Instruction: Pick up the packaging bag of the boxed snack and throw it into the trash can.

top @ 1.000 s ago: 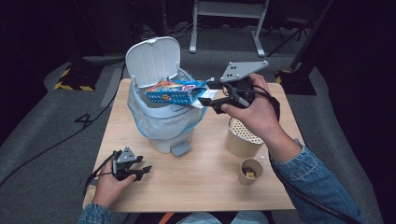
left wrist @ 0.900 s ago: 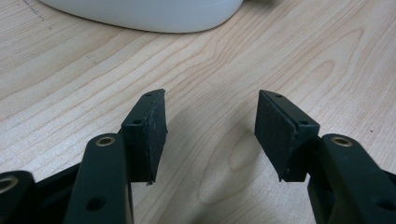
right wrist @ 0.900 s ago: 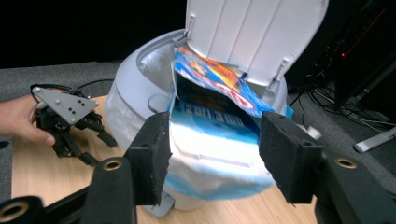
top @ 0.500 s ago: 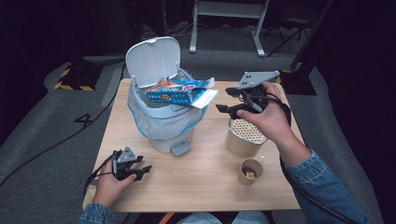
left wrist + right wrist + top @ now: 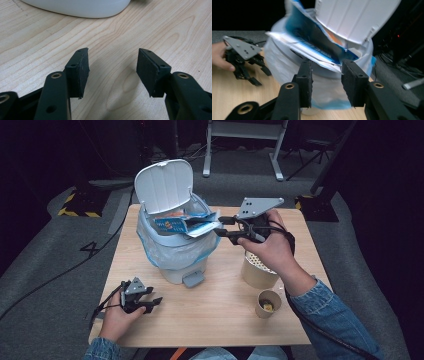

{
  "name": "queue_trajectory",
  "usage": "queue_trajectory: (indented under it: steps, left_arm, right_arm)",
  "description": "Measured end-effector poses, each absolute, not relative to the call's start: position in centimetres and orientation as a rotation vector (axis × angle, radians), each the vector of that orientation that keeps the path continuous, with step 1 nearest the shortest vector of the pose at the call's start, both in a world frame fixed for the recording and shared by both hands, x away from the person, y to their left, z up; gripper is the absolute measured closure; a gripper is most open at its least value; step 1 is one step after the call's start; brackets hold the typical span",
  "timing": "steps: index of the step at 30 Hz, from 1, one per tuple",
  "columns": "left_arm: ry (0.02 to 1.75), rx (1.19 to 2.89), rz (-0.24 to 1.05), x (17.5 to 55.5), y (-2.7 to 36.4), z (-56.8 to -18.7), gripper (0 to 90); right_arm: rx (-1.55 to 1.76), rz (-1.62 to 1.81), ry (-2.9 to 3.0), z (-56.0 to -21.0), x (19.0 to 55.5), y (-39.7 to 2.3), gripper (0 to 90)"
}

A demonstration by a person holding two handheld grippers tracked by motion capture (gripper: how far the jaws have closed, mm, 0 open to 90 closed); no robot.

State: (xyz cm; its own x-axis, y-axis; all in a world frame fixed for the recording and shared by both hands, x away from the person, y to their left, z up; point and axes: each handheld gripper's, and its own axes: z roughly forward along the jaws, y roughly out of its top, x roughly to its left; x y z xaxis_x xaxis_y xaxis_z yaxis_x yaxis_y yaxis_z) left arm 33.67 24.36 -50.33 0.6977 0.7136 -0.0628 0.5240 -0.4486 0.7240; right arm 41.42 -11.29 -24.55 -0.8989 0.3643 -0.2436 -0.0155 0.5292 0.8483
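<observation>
Inside lined bin [image 5: 172, 251], blue packet [image 5: 186, 224] protrudes.

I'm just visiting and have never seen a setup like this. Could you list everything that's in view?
Table: one, light wood, centre.
Bin: one, white with a plastic liner, lid up, table's far left.
Flattened box: one, blue and white, lying tilted across the bin's mouth.
Perforated cup: one, beige, right of the bin.
Small cup: one, tan, near right, something yellowish inside.
Frame: one, white, floor behind the table.
Left gripper: black, open, resting on the table, near left.
Right gripper: black, jaws just closed partway, at the box's edge; grip unclear.
</observation>
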Motion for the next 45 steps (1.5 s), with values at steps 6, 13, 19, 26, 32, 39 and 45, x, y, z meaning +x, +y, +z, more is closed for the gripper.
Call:
queue_trajectory:
  steps: [6, 13, 19, 26, 32, 39, 45]
  left_arm:
    - [0.941, 2.154, 0.324, 33.7, 24.4, -50.3, 43.9]
    - [0.945, 2.146, 0.308, 33.8, 24.5, -50.3, 43.9]
    - [0.948, 2.135, 0.291, 34.0, 24.6, -50.3, 43.8]
    - [0.947, 2.157, 0.326, 34.2, 24.3, -50.3, 40.7]
    - [0.953, 2.184, 0.38, 34.5, 24.1, -50.3, 34.6]
    - [0.961, 2.181, 0.382, 34.5, 24.0, -50.4, 33.4]
    - [0.972, 2.182, 0.39, 34.5, 24.0, -50.4, 31.7]
  right_arm:
    - [0.256, 1.314, 2.318, -24.1, 40.9, -9.8, 57.8]
    - [0.321, 1.327, 2.335, -25.1, 41.4, -11.5, 43.1]
    - [0.362, 1.384, 2.386, -25.9, 41.1, -14.8, 30.2]
    - [0.428, 1.415, 2.425, -27.2, 40.0, -18.8, 22.7]
    - [0.492, 1.411, 2.415, -28.5, 38.8, -22.1, 22.3]
    - [0.556, 1.386, 2.405, -30.1, 37.4, -25.1, 20.9]
    - [0.622, 1.361, 2.389, -31.9, 36.2, -27.8, 18.8]
